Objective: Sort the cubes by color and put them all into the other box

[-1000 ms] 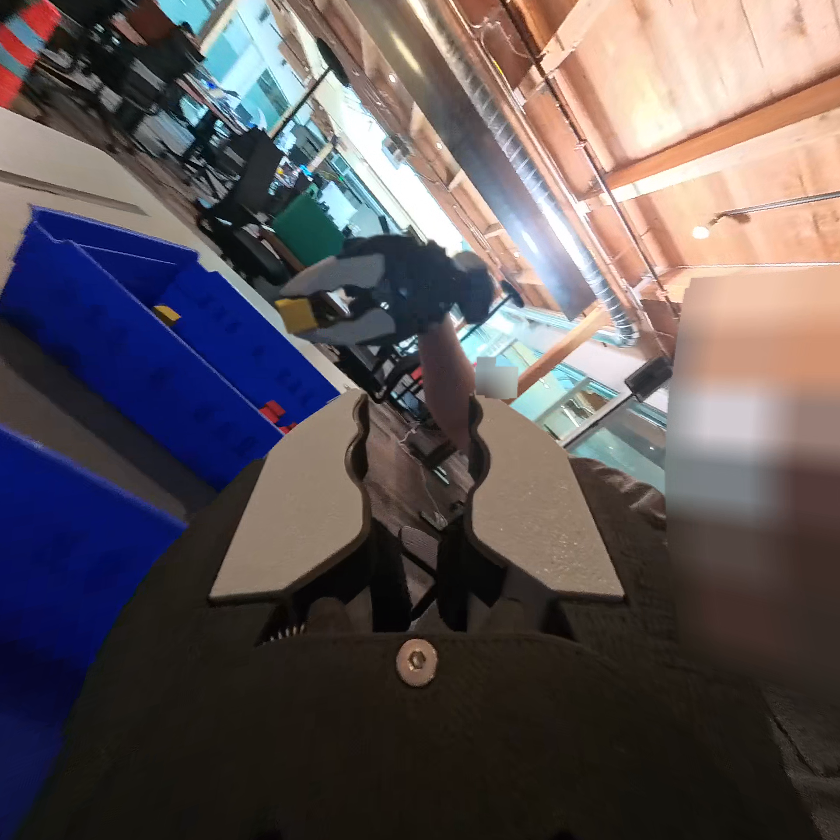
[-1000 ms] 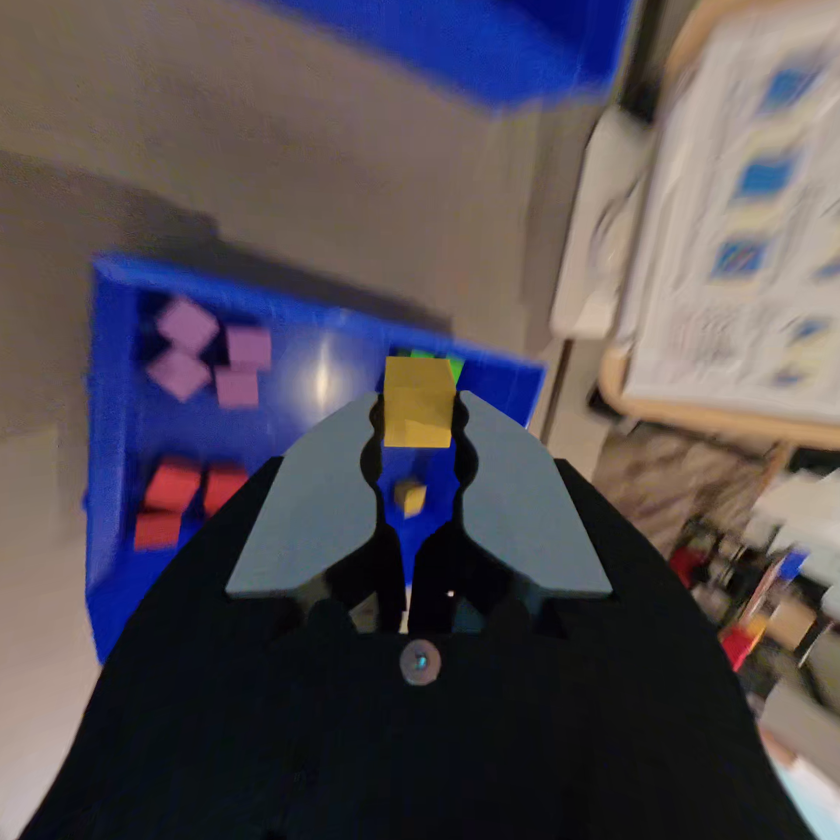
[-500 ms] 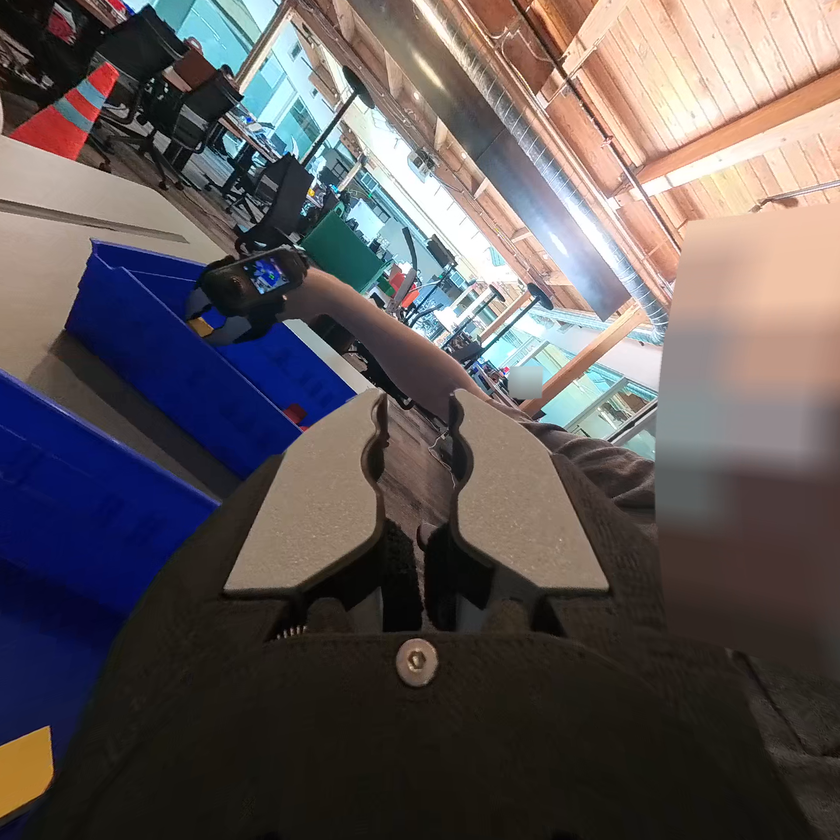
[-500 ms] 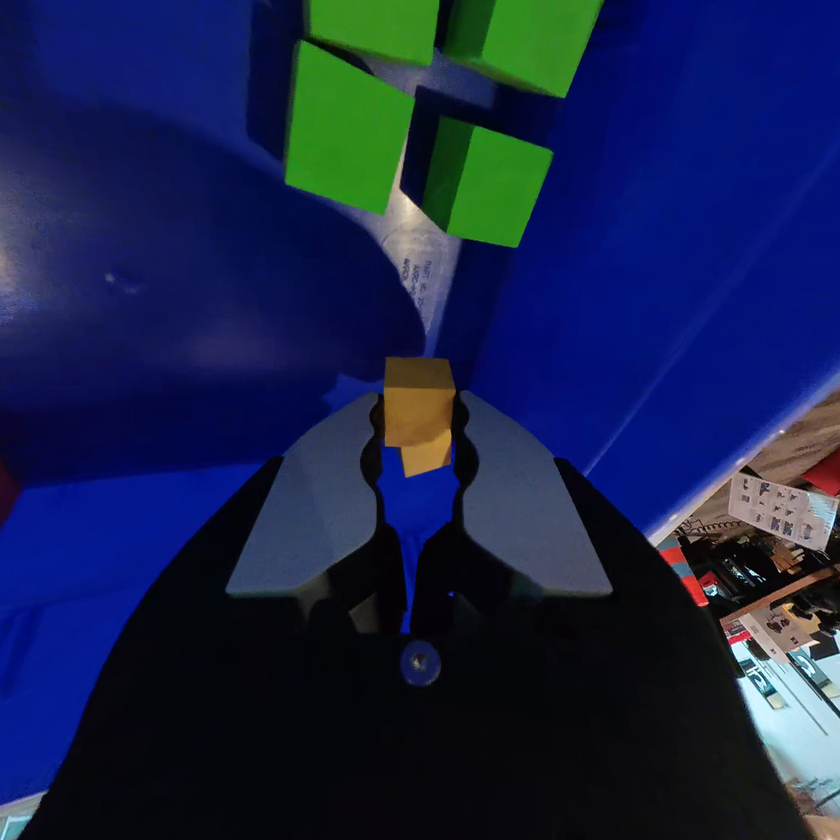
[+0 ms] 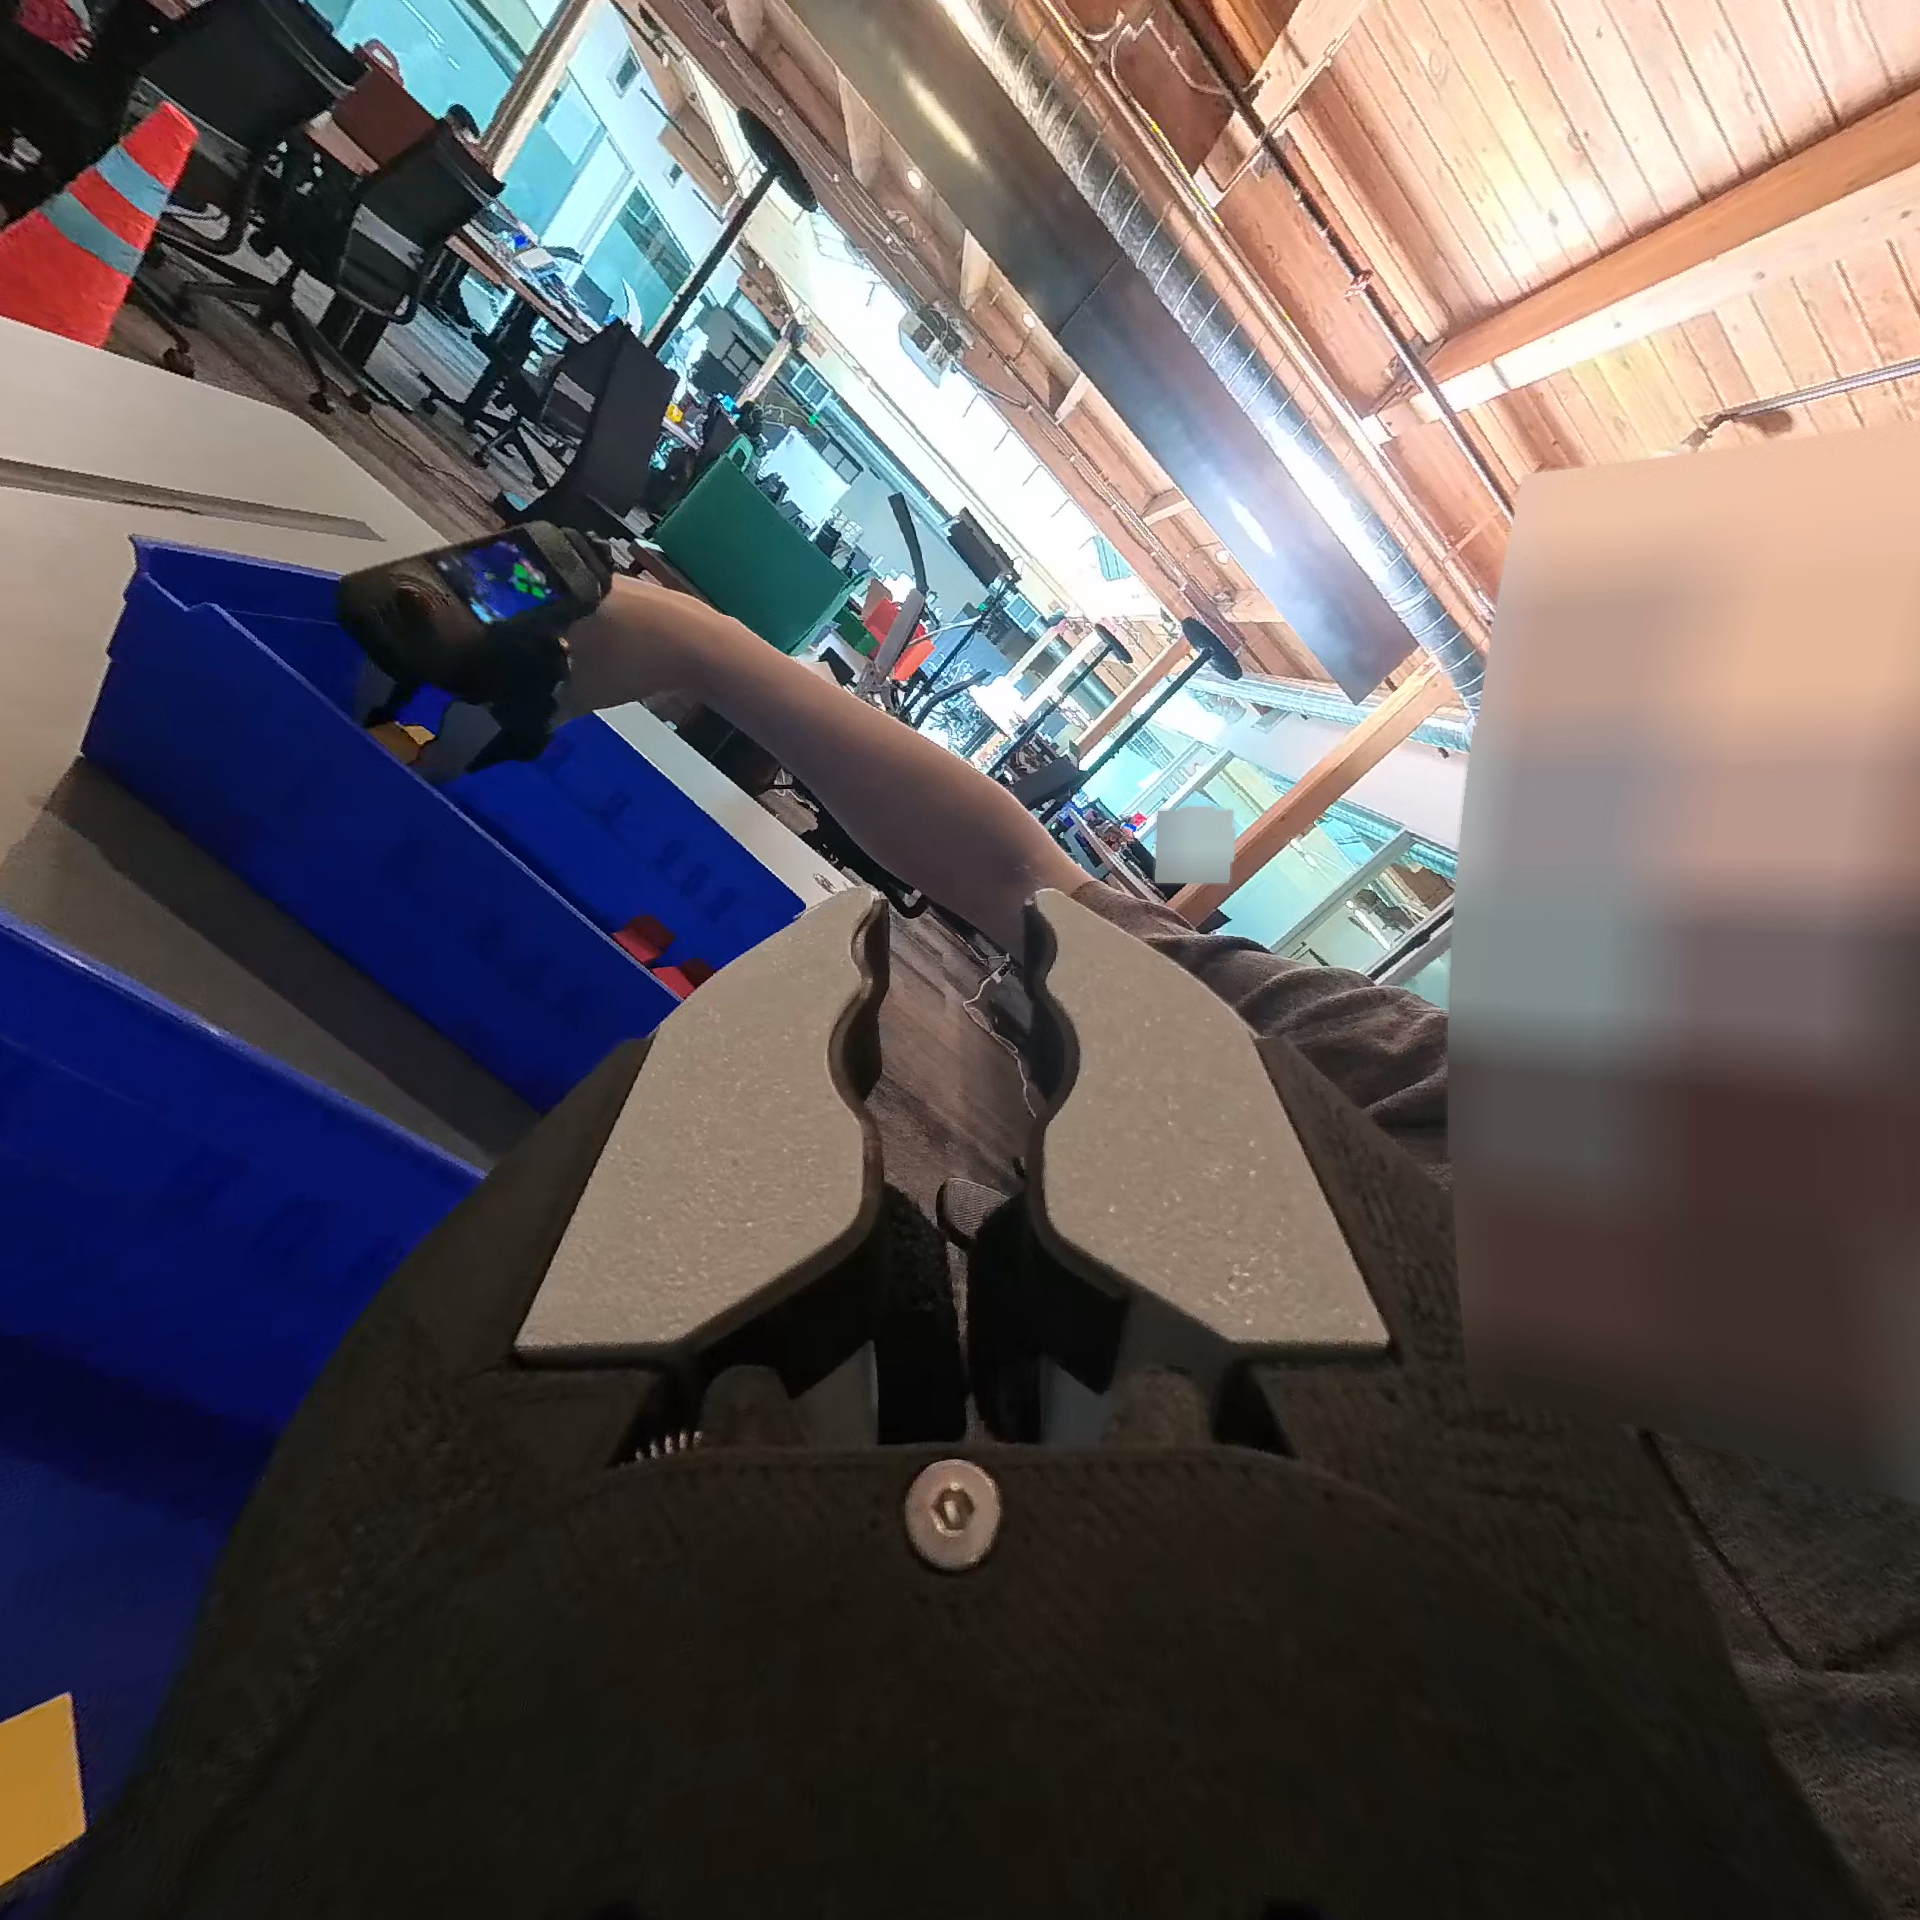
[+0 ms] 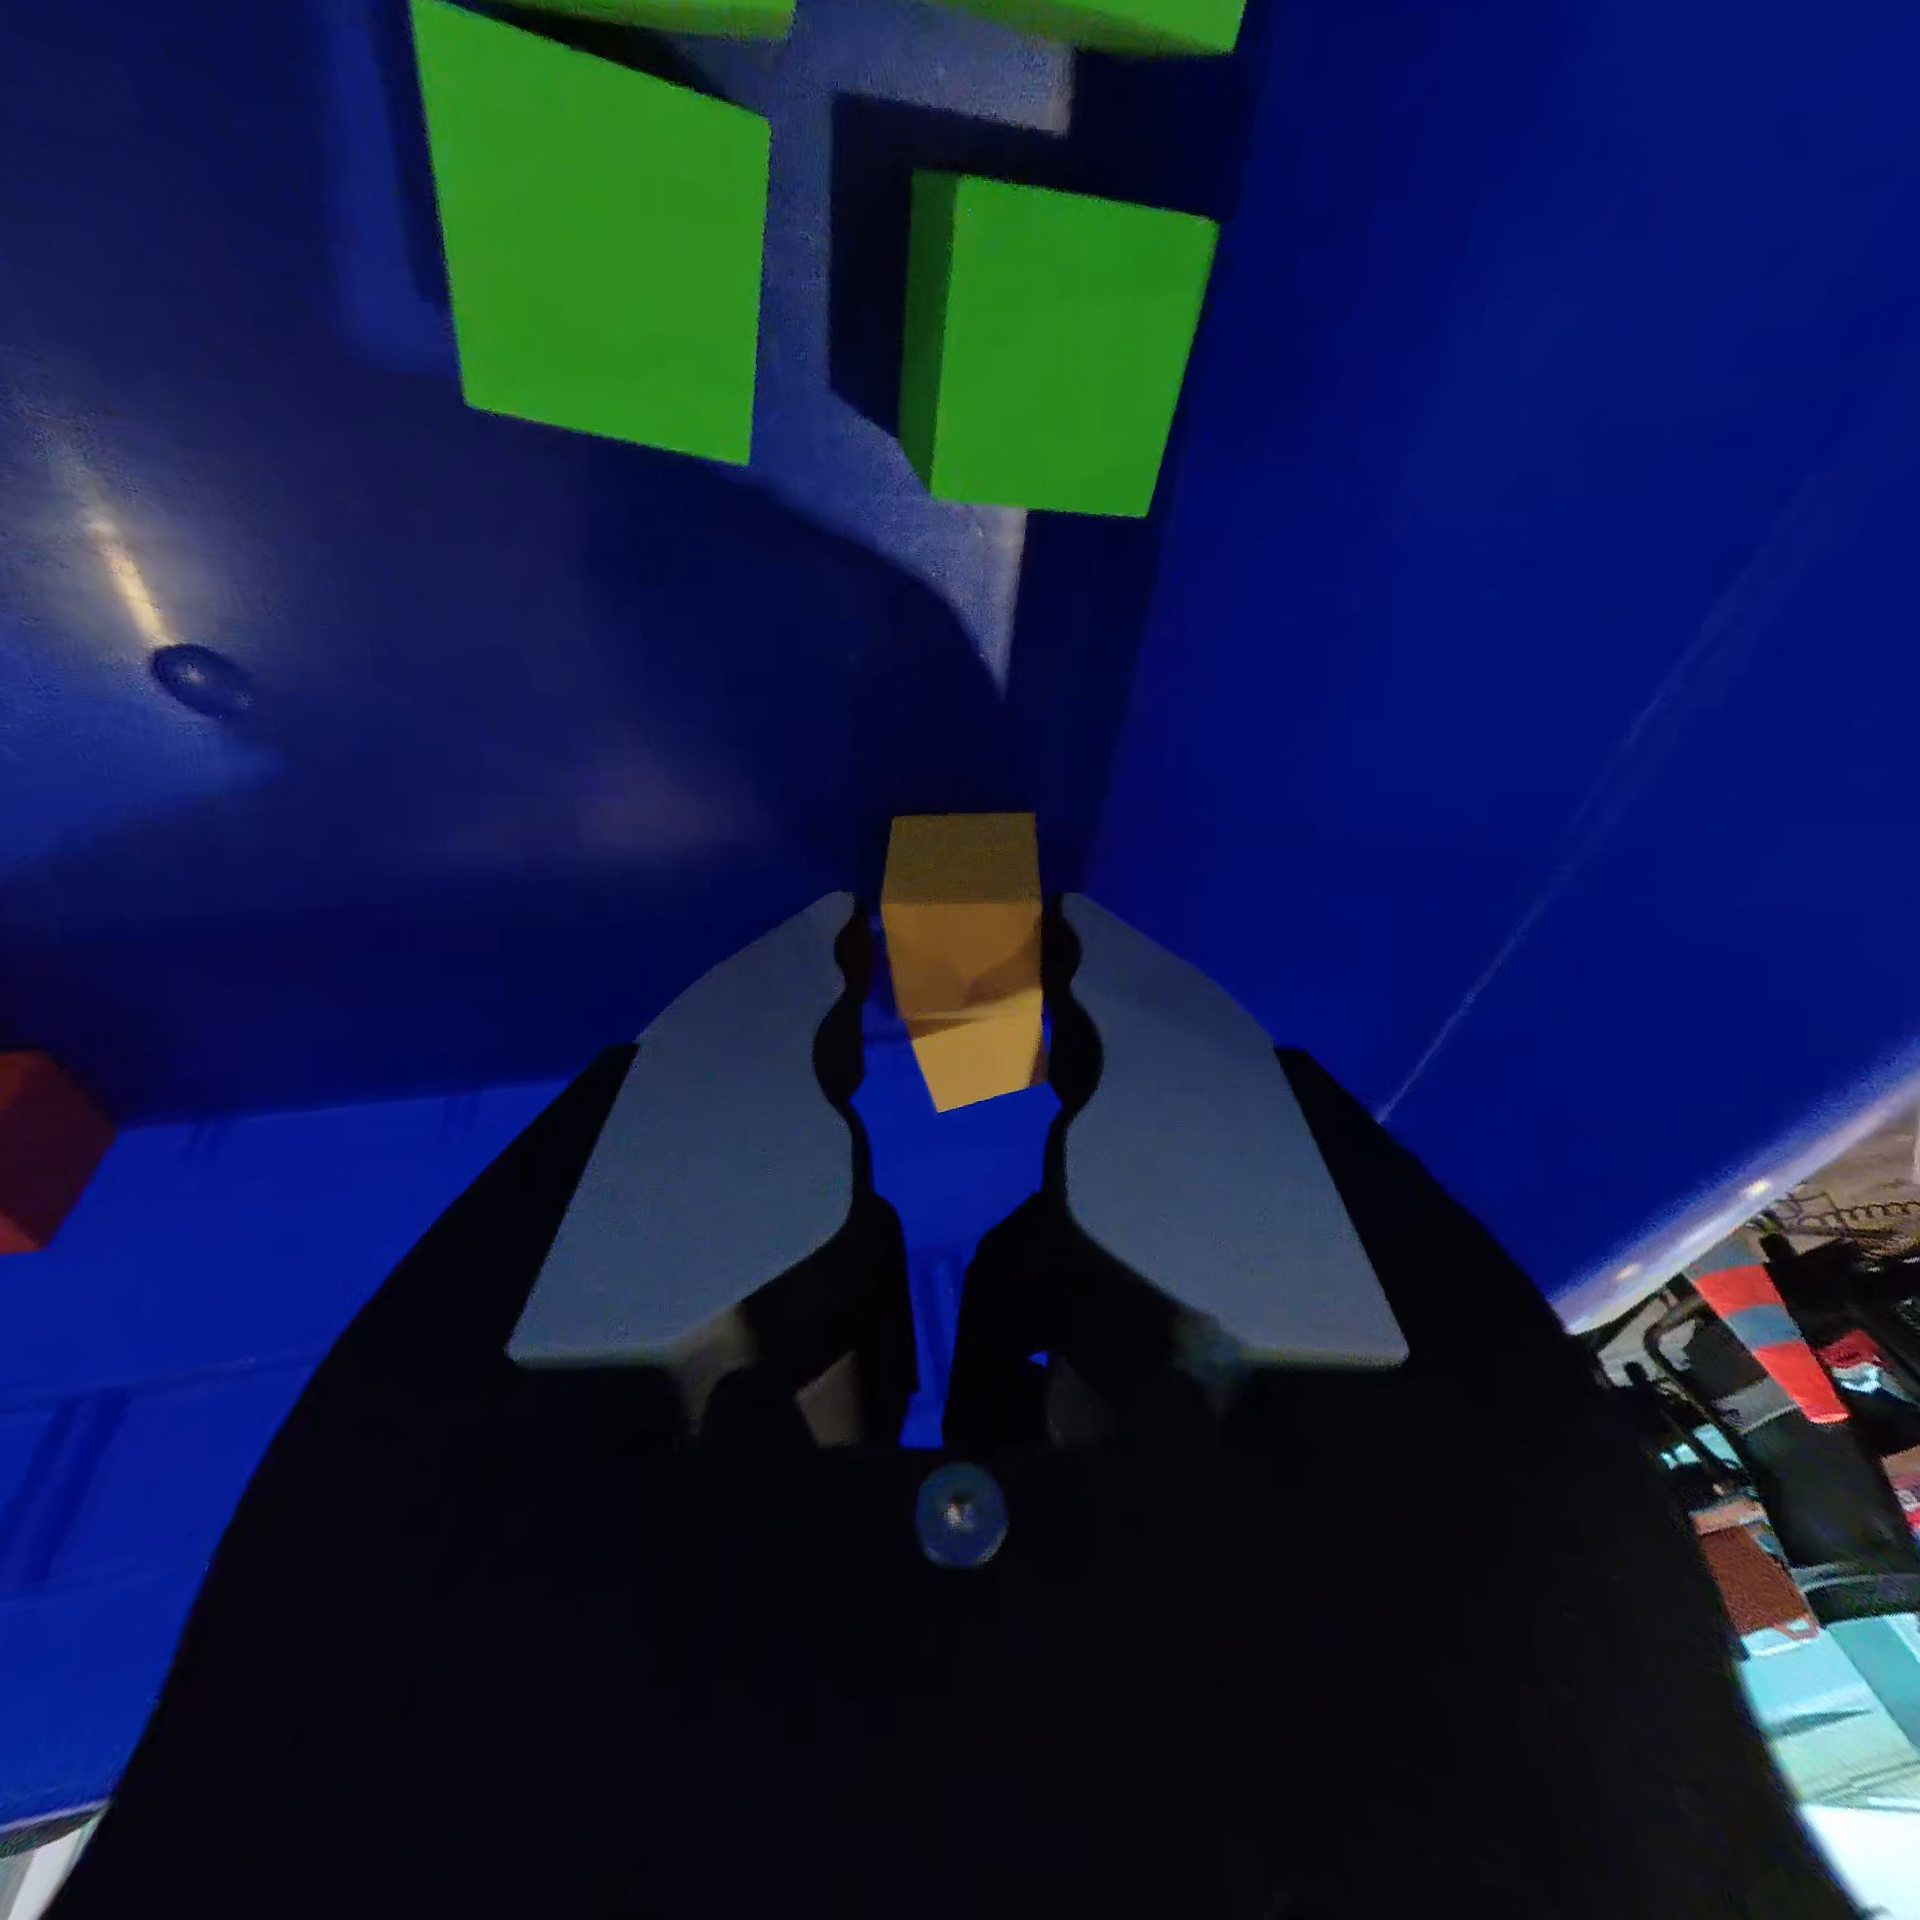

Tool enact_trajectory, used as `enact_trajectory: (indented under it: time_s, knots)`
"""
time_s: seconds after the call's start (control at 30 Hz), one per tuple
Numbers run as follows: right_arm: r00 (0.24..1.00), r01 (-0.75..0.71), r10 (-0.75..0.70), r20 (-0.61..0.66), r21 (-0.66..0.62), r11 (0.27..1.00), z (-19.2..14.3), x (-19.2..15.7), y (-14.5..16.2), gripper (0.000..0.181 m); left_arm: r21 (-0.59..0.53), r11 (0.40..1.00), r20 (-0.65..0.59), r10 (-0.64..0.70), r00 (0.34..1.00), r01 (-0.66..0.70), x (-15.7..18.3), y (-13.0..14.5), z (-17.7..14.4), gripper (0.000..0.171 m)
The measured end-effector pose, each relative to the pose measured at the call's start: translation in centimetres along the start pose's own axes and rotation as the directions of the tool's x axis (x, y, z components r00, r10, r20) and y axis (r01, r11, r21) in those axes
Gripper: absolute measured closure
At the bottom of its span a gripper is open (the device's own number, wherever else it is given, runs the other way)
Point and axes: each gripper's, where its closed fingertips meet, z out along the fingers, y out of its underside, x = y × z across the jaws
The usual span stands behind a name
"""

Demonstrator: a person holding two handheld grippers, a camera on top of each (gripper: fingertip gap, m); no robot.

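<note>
Fingers of the right gripper (image 6: 958, 935) are clamped on a small yellow wooden cube (image 6: 961, 883), held at the tips, low inside a blue plastic bin (image 6: 1455, 623) and close to its side wall. A 2nd yellow cube (image 6: 977, 1055) sits right behind the held one. Touching or just clear, can't tell.

2 green cubes (image 6: 608, 249) lie further along the bin floor, apart from the yellow pair. A red block (image 6: 42, 1143) is at the left edge.

Left gripper (image 5: 956, 935): fingers parted by a narrow gap, nothing between them, pointing up past the person's forearm (image 5: 831, 748). A nearer blue bin (image 5: 208, 1143) is just beside it, with a yellow piece (image 5: 36, 1777) at the bottom-left corner.

From the left wrist view the right gripper dips into the farther bin on the grey table (image 5: 156, 436).
</note>
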Motion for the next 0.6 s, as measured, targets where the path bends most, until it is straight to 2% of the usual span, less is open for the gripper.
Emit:
enact_trajectory:
  time_s: [0.07,0.27,0.3,0.37,0.4,0.47,0.53,0.6]
  knots:
    - [1.0,-0.002,0.002,-0.002,0.018,1.0,-0.2,0.0,-0.2,0.14,-0.001,1.0,0.001,0.002,1.0,-0.002,0.0,0.0,0.0,0.148]
    - [1.0,0.006,-0.004,-0.025,0.044,0.999,-1.9,-0.6,-0.7,0.139,-0.02,1.0,0.023,0.008,1.0,-0.008,-0.1,0.2,-0.1,0.148]
    - [0.999,0.017,-0.014,-0.043,0.062,0.998,-2.8,-0.9,-1.2,0.139,-0.047,0.999,0.065,0.015,0.998,-0.012,-0.7,0.5,-0.2,0.149]
    - [0.994,0.056,-0.043,-0.101,0.129,0.99,-5.0,-1.9,-2.6,0.138,-0.16,0.987,0.241,0.043,0.969,-0.003,-3.6,2.0,-0.7,0.149]
    - [0.99,0.075,-0.053,-0.13,0.169,0.983,-6.3,-2.5,-3.4,0.138,-0.237,0.971,0.364,0.067,0.929,0.023,-5.7,3.0,-1.3,0.147]
    - [0.979,0.116,-0.071,-0.193,0.233,0.966,-8.7,-4.0,-4.7,0.138,-0.381,0.92,0.573,0.158,0.804,0.09,-9.4,4.7,-3.1,0.141]
    - [0.965,0.161,-0.089,-0.246,0.289,0.944,-10.7,-5.5,-5.8,0.14,-0.487,0.855,0.718,0.273,0.64,0.181,-12.4,6.1,-5.5,0.14]
    - [0.949,0.194,-0.1,-0.298,0.302,0.933,-12.0,-6.6,-6.3,0.141,-0.521,0.793,0.813,0.348,0.466,0.315,-14.5,7.4,-8.0,0.141]
